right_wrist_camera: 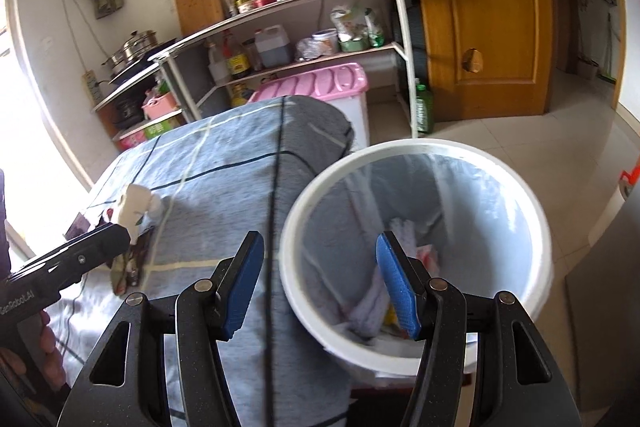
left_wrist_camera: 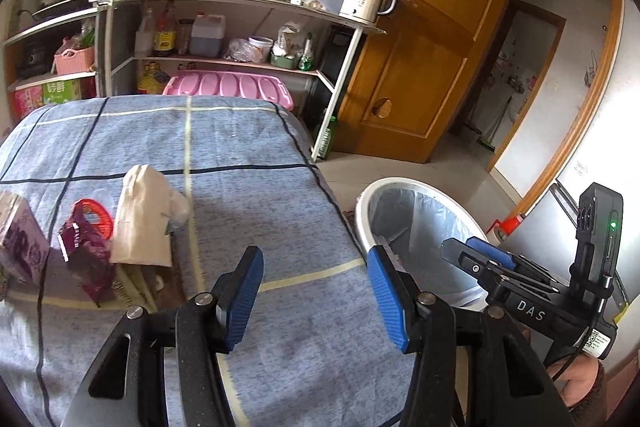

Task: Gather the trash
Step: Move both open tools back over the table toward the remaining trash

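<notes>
Both empty, the left hand-held gripper [left_wrist_camera: 316, 297] and right hand-held gripper [right_wrist_camera: 320, 285] gape; next, judging by the litter, the paper bag [left_wrist_camera: 142, 217] near the tabletop's [left_wrist_camera: 248, 143] left edge, grasped mid-body.

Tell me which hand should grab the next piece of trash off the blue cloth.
Left, probably. The left gripper is open and empty over the blue checked cloth, nearer the cream paper bag. The right gripper, also empty, hangs at the white lined bin.

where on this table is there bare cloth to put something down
The checked cloth is bare from the trash pile across to the edge beside the white bin, and back toward the pink lid. It is crowded around the beige bag and purple wrapper.
</notes>
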